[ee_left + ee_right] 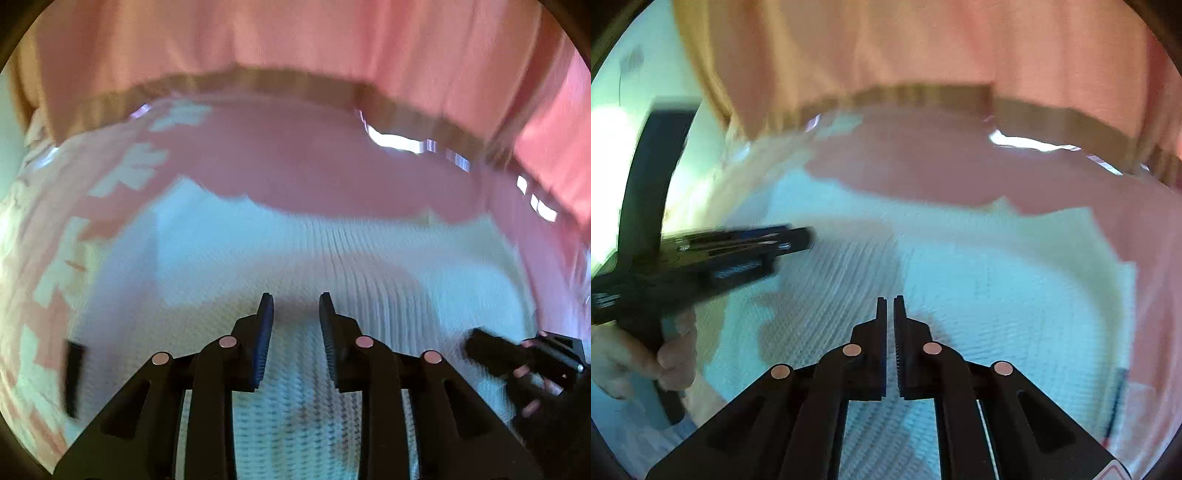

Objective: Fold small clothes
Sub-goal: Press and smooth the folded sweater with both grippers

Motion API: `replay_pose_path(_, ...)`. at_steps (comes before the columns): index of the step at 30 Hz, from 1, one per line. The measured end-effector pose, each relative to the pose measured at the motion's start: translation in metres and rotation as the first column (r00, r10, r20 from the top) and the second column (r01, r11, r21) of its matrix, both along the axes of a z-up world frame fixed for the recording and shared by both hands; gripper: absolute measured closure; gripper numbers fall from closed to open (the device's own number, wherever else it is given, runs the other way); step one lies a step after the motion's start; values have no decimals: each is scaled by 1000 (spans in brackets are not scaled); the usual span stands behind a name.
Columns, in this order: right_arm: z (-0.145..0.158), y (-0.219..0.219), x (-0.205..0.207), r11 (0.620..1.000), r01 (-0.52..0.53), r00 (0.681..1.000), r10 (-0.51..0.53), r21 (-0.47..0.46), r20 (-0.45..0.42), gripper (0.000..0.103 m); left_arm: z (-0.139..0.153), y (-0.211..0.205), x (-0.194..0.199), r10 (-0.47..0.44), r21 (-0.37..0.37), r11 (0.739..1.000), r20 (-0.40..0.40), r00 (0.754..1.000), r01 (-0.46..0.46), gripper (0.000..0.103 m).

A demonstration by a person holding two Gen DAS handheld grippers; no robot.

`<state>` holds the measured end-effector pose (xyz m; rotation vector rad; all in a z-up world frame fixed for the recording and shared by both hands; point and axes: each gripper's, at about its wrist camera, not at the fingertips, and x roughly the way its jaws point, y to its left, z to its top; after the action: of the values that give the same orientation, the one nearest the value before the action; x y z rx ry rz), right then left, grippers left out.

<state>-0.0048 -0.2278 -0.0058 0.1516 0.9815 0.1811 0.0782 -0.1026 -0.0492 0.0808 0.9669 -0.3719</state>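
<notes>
A pale, ribbed knit garment (332, 258) is seen spread flat over a pink-and-white checked cloth (55, 258) that covers the surface, with a pink curtain (295, 37) hanging behind; much of both views is blurred, so the garment's outline and any sleeves or folds cannot be made out with certainty. The left gripper (296, 306) is held low above the garment with its jaws spread apart and nothing between them. The right gripper (890, 306) is held over the same garment with its jaws pressed almost together; no fabric is seen pinched between them. Each tool is also caught in the other's view, at the side. The step in hand is judged to be the approach before a fold, the cloth being laid out but not yet grasped. For the next move, an edge or corner of the garment would need to be located, the right jaws opened, and both tools lowered onto the fabric so that it can be pinched and carried across.
</notes>
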Motion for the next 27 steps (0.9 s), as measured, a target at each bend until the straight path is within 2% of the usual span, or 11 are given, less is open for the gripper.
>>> replay_pose_path(1, -11, -2, 1, 999, 5, 1000, -6, -32, -27, 103, -4, -2, -1, -2, 22, 1000, 5, 1000, 2, 77)
replay_pose_path(3, -19, -30, -8, 999, 35, 999, -34, 37, -37, 103, -2, 5, -3, -17, 30, 999, 23, 1000, 16, 77)
replay_pose_path(6, -3, -78, -31, 975, 221, 975, -222, -14, -24, 103, 2, 27, -9, 7, 35, 999, 34, 999, -8, 78)
replay_pose_path(7, 3, -84, -40, 969, 246, 969, -246, -28, -8, 96, 2, 32, -12, 3, 41, 999, 37, 999, -5, 78)
replay_pose_path(8, 7, -88, -52, 966, 258, 966, -258, -30, 4, 90, 3, 37, -17, 0, 49, 999, 45, 999, -3, 78)
replay_pose_path(11, -16, -84, -52, 966, 231, 967, -241, -116, -83, 96, 0, 41, -25, -8, 72, 997, 51, 999, 5, 77)
replay_pose_path(14, -13, -97, -63, 959, 265, 960, -272, -99, -63, 99, -1, 42, -31, -21, 89, 996, 55, 998, 16, 77)
replay_pose_path(16, -1, -105, -74, 947, 312, 949, -314, -77, -20, 95, 0, 44, -34, -14, 92, 996, 57, 998, 9, 77)
replay_pose_path(19, 1, -118, -83, 926, 371, 927, -374, -73, -22, 76, 1, 49, -37, 2, 86, 996, 51, 999, -7, 76)
replay_pose_path(23, -5, -128, -89, 915, 403, 912, -404, -32, -65, 67, 13, 81, -54, 96, 56, 993, 69, 993, -100, 43)
replay_pose_path(27, -9, -123, -120, 913, 406, 911, -402, 31, -95, 59, 12, 123, -74, 180, -56, 982, 22, 984, -178, 42)
